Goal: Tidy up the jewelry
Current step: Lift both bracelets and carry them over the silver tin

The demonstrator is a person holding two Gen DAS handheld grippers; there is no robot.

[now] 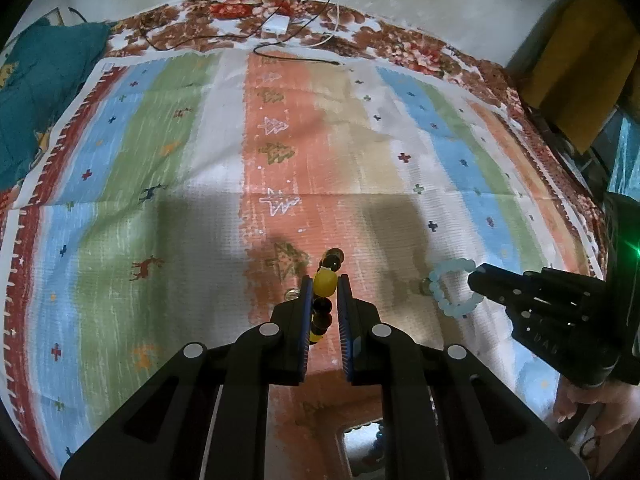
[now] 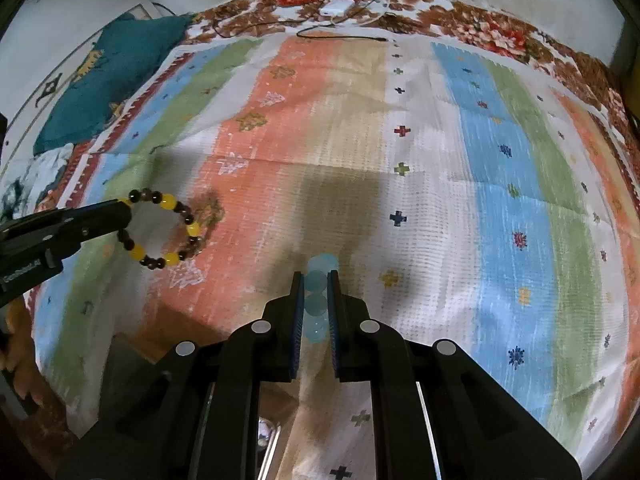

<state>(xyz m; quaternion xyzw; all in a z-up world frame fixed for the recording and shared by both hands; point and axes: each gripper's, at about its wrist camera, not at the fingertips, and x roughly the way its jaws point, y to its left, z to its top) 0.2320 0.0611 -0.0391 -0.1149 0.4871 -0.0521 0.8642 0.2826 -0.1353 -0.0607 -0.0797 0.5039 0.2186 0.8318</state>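
A bracelet of yellow and dark brown beads [image 1: 325, 285] is pinched edge-on between the pads of my left gripper [image 1: 325, 282], lifted above the striped cloth. The right wrist view shows this yellow and brown bracelet [image 2: 162, 229] as a full ring hanging from the left gripper [image 2: 125, 212] at the left. My right gripper [image 2: 316, 278] is shut on a pale blue bead bracelet [image 2: 316, 300], also held off the cloth. In the left wrist view that blue bracelet [image 1: 448, 288] hangs from the right gripper [image 1: 474, 278] at the right.
A striped cloth [image 1: 200, 152] with small crosses and deer covers a floral bedspread [image 1: 400, 48]. A teal pillow [image 1: 40, 92] lies at the far left, cables and a white charger [image 1: 276, 26] at the back. The rim of a brown box [image 2: 168, 344] shows below the grippers. A hand [image 1: 584, 404] shows low right.
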